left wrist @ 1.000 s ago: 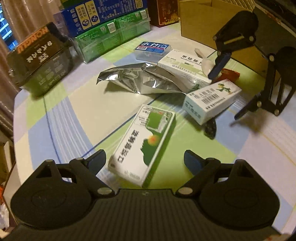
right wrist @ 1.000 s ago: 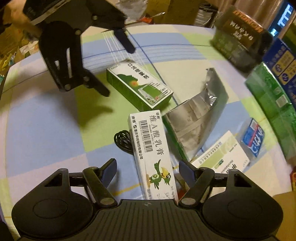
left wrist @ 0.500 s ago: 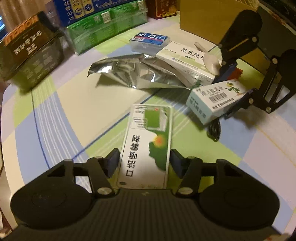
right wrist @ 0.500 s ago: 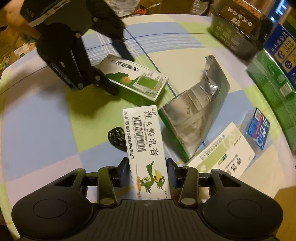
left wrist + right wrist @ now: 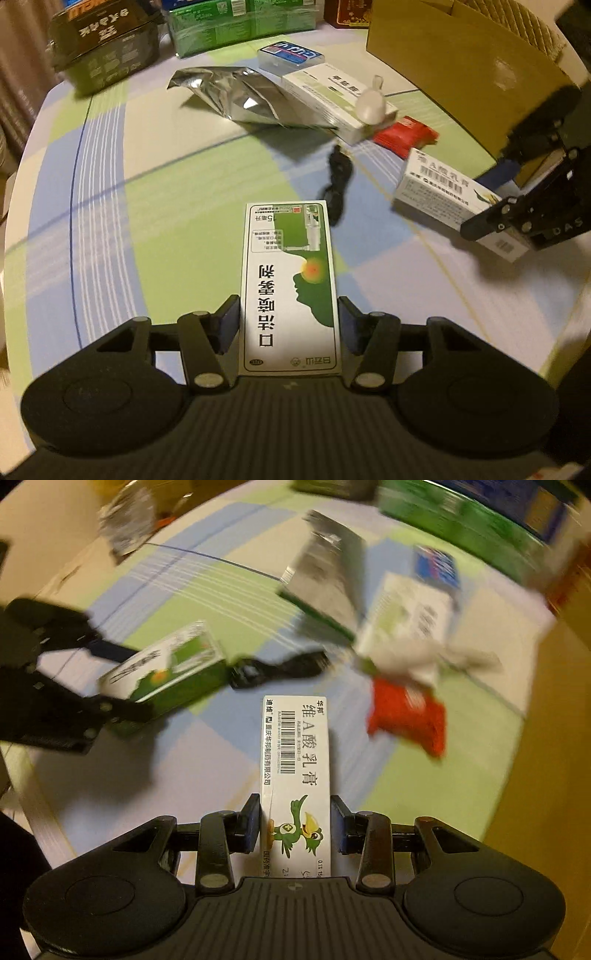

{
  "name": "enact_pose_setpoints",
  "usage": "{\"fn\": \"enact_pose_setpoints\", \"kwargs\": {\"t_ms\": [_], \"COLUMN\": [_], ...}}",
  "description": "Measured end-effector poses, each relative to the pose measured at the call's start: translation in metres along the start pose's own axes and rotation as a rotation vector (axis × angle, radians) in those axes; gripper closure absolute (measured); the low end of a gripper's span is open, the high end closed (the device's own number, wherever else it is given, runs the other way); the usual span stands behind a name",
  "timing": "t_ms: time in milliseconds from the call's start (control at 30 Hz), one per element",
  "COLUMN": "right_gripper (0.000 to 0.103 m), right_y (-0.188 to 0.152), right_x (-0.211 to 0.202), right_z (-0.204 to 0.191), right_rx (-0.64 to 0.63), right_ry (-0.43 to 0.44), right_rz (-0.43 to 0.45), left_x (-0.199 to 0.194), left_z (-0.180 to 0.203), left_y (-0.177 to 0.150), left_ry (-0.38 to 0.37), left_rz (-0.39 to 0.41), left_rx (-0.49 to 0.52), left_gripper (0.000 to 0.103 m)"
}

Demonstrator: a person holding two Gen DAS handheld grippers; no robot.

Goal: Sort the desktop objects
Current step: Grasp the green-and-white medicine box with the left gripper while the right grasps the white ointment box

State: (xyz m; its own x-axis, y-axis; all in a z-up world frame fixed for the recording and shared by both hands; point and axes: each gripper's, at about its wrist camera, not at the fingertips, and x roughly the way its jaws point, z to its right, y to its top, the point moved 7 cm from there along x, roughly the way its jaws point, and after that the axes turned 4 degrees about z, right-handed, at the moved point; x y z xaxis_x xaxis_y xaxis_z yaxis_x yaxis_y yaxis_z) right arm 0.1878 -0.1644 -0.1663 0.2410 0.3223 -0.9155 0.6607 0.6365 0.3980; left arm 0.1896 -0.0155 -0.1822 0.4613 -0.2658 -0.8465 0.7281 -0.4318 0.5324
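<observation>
A green-and-white medicine box (image 5: 289,273) sticks out lengthwise from my left gripper (image 5: 289,314), whose pads press on its two long sides. My right gripper (image 5: 295,823) has its jaws closing on a narrow white box with a green cartoon bird (image 5: 295,753), and the pads touch its sides. The left wrist view shows that white box (image 5: 443,192) held above the checked tablecloth (image 5: 147,221) at the right. In the blurred right wrist view the green box (image 5: 166,664) is at the left, in the other gripper's fingers.
On the table lie a silver foil pouch (image 5: 240,96), a long white carton (image 5: 332,96) with a small white object (image 5: 371,103) on it, a red packet (image 5: 406,136), a black cord (image 5: 338,181) and a blue-lidded case (image 5: 290,55). A cardboard box (image 5: 461,66) stands at the right, green packs (image 5: 240,26) and a dark box (image 5: 107,48) at the back.
Both grippers were open above the boxes, then shut on them. Each box has turned in line with its fingers and moved with its gripper. The right wrist view has swung and blurred.
</observation>
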Motion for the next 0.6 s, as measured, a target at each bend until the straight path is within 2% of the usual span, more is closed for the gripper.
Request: {"fn": "enact_pose_setpoints", "kwargs": {"t_ms": [267, 400, 600], "right_gripper": [0.067, 0.065, 0.065], "right_y": [-0.038, -0.045, -0.044], "right_x": [-0.008, -0.009, -0.007], "right_z": [0.002, 0.004, 0.004], "right_rx": [0.101, 0.128, 0.138], "right_ry": [-0.032, -0.028, -0.031], "right_rz": [0.084, 0.141, 0.172], "left_x": [-0.002, -0.007, -0.007], "left_z": [0.019, 0.018, 0.018], "left_y": [-0.023, -0.018, -0.008], "left_ry": [0.052, 0.087, 0.079], "left_rz": [0.055, 0.104, 0.155], "left_rx": [-0.113, -0.096, -0.112], "left_gripper": [0.050, 0.050, 0.050]}}
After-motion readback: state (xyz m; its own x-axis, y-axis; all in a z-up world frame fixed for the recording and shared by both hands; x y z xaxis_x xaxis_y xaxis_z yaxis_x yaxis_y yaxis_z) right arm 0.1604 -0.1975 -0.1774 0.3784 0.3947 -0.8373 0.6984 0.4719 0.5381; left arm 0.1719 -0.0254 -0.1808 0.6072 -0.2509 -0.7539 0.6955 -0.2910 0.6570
